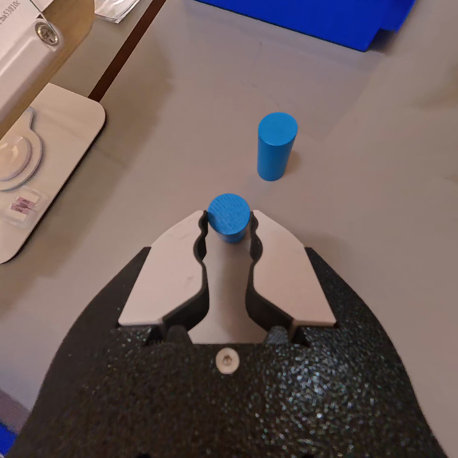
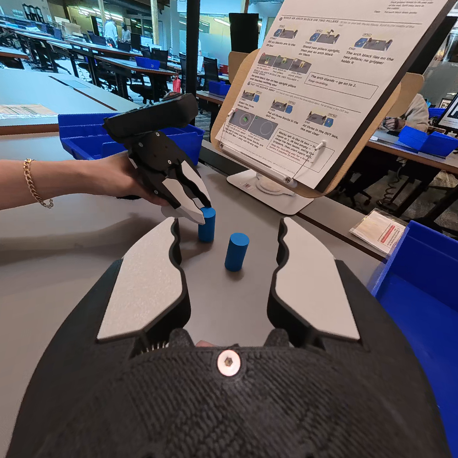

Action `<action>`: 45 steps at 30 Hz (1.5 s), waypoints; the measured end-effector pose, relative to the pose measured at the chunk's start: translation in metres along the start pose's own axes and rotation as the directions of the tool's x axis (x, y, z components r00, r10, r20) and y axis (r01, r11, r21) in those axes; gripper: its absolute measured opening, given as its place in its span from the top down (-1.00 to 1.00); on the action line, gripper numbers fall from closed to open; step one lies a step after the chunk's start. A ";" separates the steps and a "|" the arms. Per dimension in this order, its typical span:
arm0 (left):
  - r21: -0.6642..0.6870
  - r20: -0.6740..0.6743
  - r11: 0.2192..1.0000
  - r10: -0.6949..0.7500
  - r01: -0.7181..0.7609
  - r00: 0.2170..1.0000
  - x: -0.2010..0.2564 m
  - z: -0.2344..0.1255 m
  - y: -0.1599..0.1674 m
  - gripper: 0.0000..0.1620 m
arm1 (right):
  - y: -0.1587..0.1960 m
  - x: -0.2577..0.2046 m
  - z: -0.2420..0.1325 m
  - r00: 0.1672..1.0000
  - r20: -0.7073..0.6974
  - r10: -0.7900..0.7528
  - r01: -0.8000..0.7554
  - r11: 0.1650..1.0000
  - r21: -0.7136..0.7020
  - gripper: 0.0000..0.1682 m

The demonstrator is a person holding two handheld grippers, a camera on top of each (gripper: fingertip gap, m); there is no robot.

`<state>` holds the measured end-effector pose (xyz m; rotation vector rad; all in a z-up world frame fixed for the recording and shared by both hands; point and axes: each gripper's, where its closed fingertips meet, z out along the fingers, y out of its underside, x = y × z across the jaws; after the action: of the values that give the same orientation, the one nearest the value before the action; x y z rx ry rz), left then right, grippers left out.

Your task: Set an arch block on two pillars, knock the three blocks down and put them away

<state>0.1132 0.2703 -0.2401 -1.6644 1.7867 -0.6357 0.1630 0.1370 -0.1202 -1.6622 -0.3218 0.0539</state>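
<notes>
My left gripper (image 1: 228, 215) jaws clamp the upright blue cylinder (image 1: 228, 219) on the table (image 1: 347, 223), right gripper (image 2: 229, 229) jaws spread w/ nothing inside; I'd keep it vertical, near 2nd cylinder (image 1: 275, 146).

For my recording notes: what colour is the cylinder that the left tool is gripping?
Blue. The cylinder sits between the left tool tips, clearest in the left wrist view.

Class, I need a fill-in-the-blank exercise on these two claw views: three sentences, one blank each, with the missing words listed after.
1. The left claw is closed on the top of a blue ____.
2. The right claw is open and holds ____.
3. The free cylinder stands ____ on the grey table, apart from the held cylinder.

Missing words: cylinder; nothing; upright
</notes>
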 end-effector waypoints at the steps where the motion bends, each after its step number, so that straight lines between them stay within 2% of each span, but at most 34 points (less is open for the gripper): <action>1: 0.002 -0.003 1.000 -0.004 0.004 1.000 0.000 0.001 0.000 0.61 | 0.000 0.001 -0.001 1.000 -0.001 0.000 0.000 1.000 0.002 0.09; 10: 0.005 -0.004 0.998 -0.063 0.063 0.998 -0.001 0.002 0.002 0.61 | -0.001 0.003 -0.003 1.000 -0.001 0.004 -0.004 1.000 0.013 0.11; 28: -0.047 0.023 0.998 -0.040 0.041 0.999 -0.001 0.002 0.001 0.61 | 0.002 0.000 -0.001 1.000 0.012 -0.008 0.008 1.000 0.000 0.12; 36: -0.011 0.016 0.996 -0.083 0.084 0.996 0.001 -0.002 -0.001 0.42 | -0.001 0.001 -0.003 1.000 0.013 0.001 -0.002 1.000 0.012 0.12; 41: 0.104 0.007 0.986 -0.129 0.128 0.992 0.004 -0.033 -0.018 0.35 | -0.001 0.001 -0.005 1.000 0.006 0.000 0.000 1.000 0.011 0.12; 45: 0.223 0.049 0.966 -0.148 0.134 0.988 -0.009 -0.092 -0.035 0.36 | 0.001 0.000 -0.003 1.000 0.010 -0.003 0.003 1.000 0.003 0.12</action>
<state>0.0727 0.2708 -0.1497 -1.6498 1.5030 -0.8017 0.1636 0.1335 -0.1205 -1.6584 -0.3316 0.0605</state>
